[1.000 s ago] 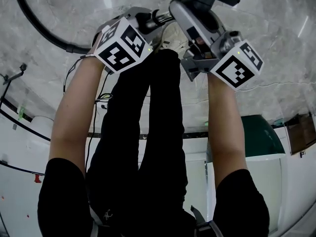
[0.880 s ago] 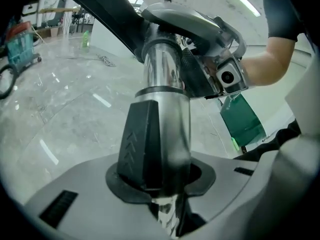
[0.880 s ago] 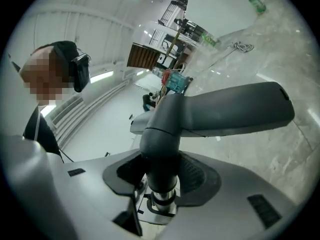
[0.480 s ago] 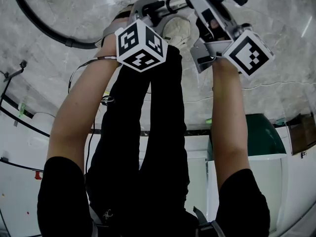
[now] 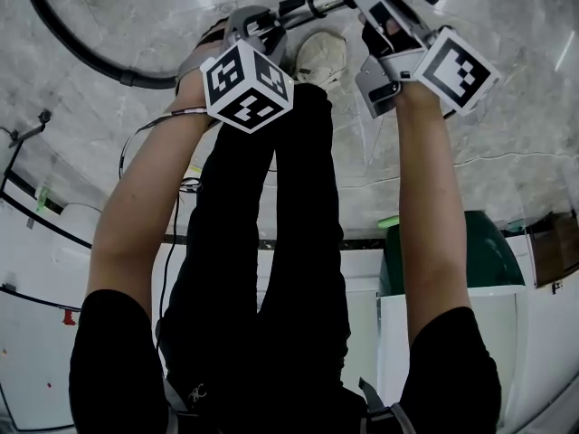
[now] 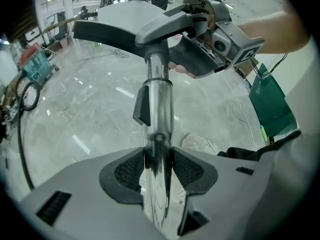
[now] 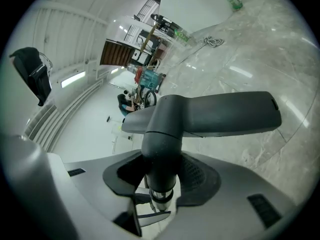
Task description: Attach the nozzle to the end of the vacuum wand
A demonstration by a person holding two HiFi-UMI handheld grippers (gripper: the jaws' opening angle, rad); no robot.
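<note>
In the right gripper view, the right gripper (image 7: 161, 176) has its jaws closed on the round neck of one dark grey plastic T-shaped nozzle (image 7: 210, 116), a black ribbed pad on each side of it. The flat head of the nozzle sticks out to the right above pale marble floor (image 7: 260, 49). A chrome ring of the one shiny metal vacuum wand (image 7: 162, 198) shows just under the neck. Racks and a teal crate (image 7: 149, 79) stand far off by the white wall.

In the left gripper view, the left gripper (image 6: 159, 166) has the wand running straight up between its jaws. They have just been opening wider, yet both pads lie against the tube. The tube's far end meets the nozzle's neck; whether it is fully seated I cannot tell. One black clip (image 6: 141, 105) sits on the tube's left side. Open marble spreads to the left and beyond, with one white shoe (image 6: 200, 144) and one green bin (image 6: 267, 104) to the right.

In the head view, both grippers are held out over the person's black trousers (image 5: 271, 269), the wand level between them at the top edge. One black hose (image 5: 63, 43) curves across the floor at the upper left.
</note>
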